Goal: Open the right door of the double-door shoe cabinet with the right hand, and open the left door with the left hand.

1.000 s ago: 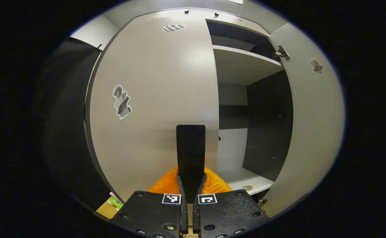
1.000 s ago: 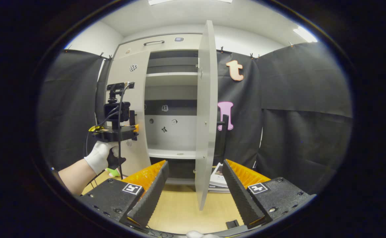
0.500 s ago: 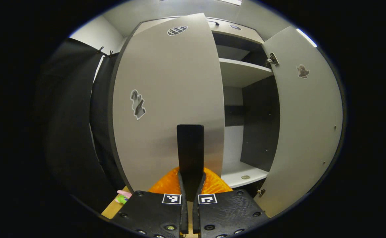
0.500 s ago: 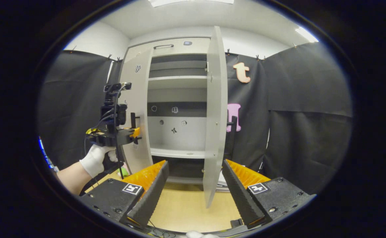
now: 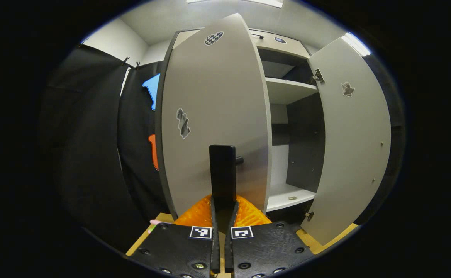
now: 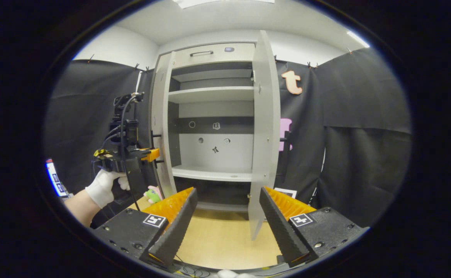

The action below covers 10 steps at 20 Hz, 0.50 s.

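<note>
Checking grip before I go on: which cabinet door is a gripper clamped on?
The left door: the left gripper is shut on its handle. The right door hangs open, untouched by the open right gripper.

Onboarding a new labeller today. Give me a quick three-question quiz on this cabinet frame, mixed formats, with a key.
1. True or false: the right door stands open.
2. The left gripper is shut on: A) a shelf B) the left door handle C) nothing.
3. Fill in: the right gripper is ____, holding nothing.

Key: 1 true; 2 B; 3 open. The left door is partly swung out, and the cabinet shelves show between the doors.
</note>
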### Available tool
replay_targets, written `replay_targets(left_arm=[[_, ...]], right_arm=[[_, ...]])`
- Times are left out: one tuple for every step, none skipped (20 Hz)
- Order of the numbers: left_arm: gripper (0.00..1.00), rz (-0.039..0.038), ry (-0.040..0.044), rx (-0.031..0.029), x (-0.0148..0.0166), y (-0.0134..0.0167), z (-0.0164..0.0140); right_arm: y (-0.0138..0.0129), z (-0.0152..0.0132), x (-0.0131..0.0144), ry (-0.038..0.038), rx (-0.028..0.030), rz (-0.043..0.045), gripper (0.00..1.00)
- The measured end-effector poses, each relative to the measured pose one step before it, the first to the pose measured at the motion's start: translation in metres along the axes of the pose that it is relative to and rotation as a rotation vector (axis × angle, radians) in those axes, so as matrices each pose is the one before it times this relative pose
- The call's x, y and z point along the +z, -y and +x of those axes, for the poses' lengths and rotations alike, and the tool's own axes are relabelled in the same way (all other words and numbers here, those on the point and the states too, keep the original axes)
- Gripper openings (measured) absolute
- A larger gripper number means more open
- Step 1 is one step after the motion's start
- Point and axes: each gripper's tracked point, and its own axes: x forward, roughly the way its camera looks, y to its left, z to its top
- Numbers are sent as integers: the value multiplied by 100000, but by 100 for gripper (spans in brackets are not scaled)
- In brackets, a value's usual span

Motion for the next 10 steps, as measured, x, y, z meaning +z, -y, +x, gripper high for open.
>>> replay_targets(left_arm=[[4, 324, -69, 481, -59, -428, -305], [4, -434, 196, 343, -164, -513, -471], [4, 182, 258, -121, -195, -496, -562], [4, 446, 235, -197, -84, -440, -456], [4, 498, 220, -147, -25, -335, -216], [4, 120, -136, 393, 22, -436, -268], [2, -524, 413, -233, 88, -361, -122], [0, -1348, -197, -376, -10, -289, -114], [0, -2328, -5, -463, 2, -98, -142], [0, -1018, -463, -527, -93, -159, -234]], right_arm=[[-410, 138, -63, -319, 877, 70, 100], [-400, 55, -231, -222, 986, -7, 100], [-363, 128, -86, -358, 914, -21, 100], [-419, 109, -127, -168, 919, 18, 100], [-259, 113, 96, 18, 545, 175, 98], [-318, -24, -86, 168, 578, 174, 98], [-214, 62, 117, 147, 377, 22, 100], [-197, 7, -72, 167, 324, -73, 100], [-165, 115, -5, -171, 259, -164, 100], [-153, 1, -35, 86, 259, 51, 100]])
